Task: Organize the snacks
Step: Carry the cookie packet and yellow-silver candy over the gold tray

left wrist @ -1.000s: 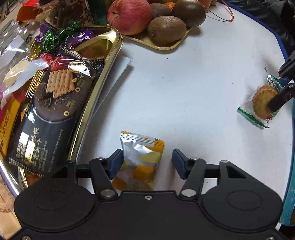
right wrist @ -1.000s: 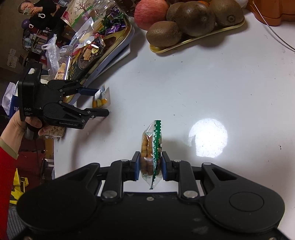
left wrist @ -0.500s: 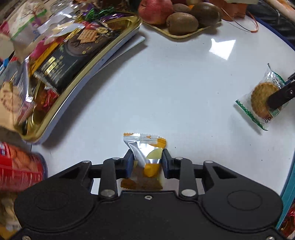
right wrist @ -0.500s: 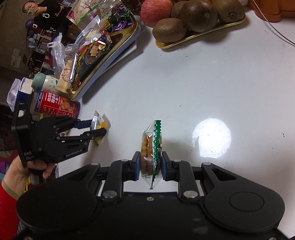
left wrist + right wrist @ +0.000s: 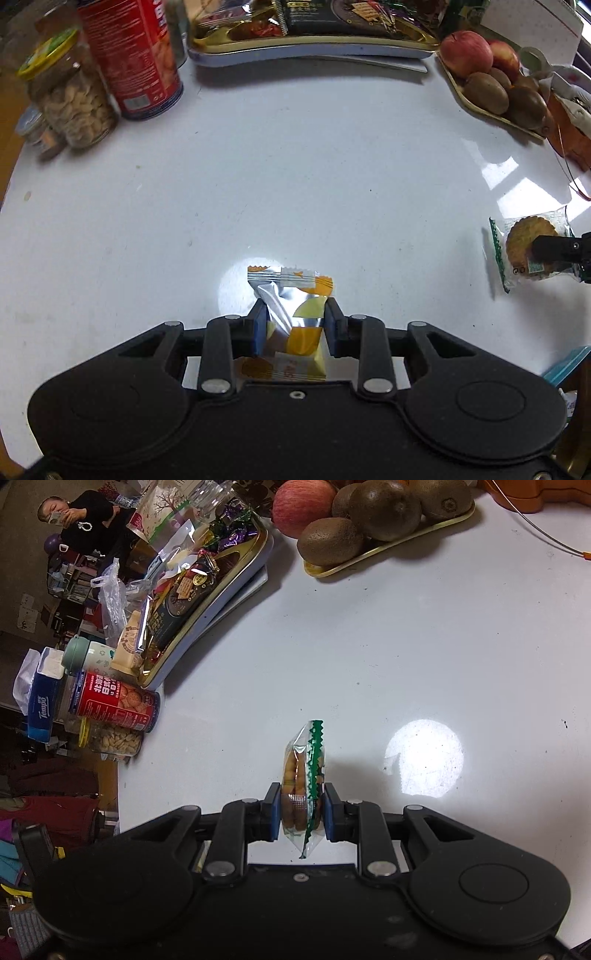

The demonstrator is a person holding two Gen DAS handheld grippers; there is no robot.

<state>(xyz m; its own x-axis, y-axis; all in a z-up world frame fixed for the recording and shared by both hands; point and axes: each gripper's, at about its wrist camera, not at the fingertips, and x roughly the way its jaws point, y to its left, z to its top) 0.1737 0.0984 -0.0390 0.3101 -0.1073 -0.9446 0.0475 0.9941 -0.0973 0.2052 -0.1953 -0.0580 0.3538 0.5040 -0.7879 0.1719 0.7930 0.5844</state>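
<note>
Left claw (image 5: pixel 294 328) tight on silver-yellow snack packet (image 5: pixel 291 314), above white table (image 5: pixel 295 177).

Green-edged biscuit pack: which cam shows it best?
Left wrist view. There the green-edged biscuit pack is seen face-on at the far right, round biscuit visible through clear wrap, one right gripper finger across it. The right wrist view shows it only edge-on, clamped in the right gripper.

Left tool (image 5: pixel 294 330): both blue pads pressed onto a held packet, raised above the desk. Right tool (image 5: pixel 300 806): fingers narrowly set, clamped on a packet held edge-up.
</note>
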